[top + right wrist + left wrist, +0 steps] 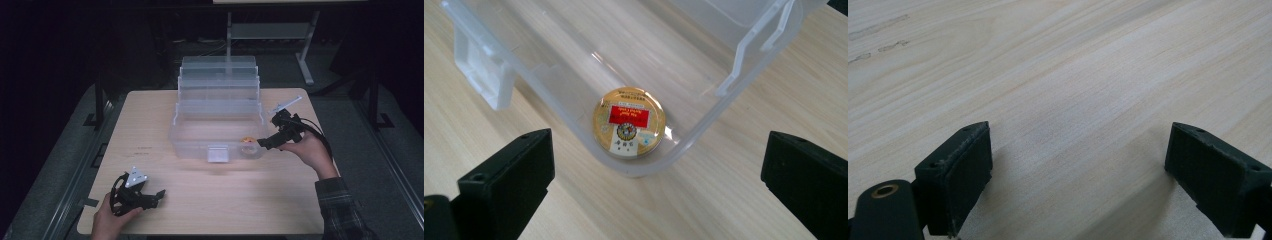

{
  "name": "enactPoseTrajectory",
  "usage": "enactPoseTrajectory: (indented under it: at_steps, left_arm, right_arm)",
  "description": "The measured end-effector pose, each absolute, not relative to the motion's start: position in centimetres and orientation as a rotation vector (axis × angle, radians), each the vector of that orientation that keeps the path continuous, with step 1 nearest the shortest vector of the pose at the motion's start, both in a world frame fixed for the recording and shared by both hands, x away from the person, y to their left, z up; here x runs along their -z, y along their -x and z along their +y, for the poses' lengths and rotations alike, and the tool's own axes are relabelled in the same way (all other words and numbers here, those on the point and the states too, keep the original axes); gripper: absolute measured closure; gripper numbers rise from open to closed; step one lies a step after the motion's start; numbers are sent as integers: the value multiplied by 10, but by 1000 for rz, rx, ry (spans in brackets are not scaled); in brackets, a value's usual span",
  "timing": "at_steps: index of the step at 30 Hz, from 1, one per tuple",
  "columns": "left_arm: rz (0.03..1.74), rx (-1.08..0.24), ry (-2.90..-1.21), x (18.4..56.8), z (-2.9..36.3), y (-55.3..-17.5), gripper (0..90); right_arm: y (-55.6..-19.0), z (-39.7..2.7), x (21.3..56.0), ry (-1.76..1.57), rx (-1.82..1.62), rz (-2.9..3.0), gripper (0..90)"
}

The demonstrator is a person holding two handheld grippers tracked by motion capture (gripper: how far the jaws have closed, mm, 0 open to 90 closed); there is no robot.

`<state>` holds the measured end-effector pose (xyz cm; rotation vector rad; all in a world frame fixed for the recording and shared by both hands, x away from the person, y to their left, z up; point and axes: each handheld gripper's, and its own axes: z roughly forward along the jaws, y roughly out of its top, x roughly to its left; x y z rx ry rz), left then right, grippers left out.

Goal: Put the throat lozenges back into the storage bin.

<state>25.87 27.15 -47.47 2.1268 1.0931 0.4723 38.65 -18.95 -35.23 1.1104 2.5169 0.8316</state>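
Note:
A clear plastic storage box [175, 131] with stepped trays folded open stands in the middle of the wooden table. Inside its near right corner lies a round gold tin with a red label [629, 122] [247, 140]. My right gripper [261, 144] hovers just outside that corner of the box [704, 127], jaws wide open and empty, pointing down at the tin. My left gripper [159, 195] rests low at the table's front left, open, with bare wood between its black pads [965, 175].
A white latch tab [217, 153] sticks out from the box's front wall. Bare wood [225, 200] stretches between the box and the front edge. A grey stand [305, 55] rises behind the table in the dark.

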Motion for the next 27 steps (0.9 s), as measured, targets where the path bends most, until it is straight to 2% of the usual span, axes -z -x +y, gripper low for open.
enactPoseTrajectory:
  at_steps: [27]
  left_arm:
    - [1093,-472,-2127,475,272,-259,107]
  right_arm:
    - [-341,-223,392,-1146,-874,2472,4]
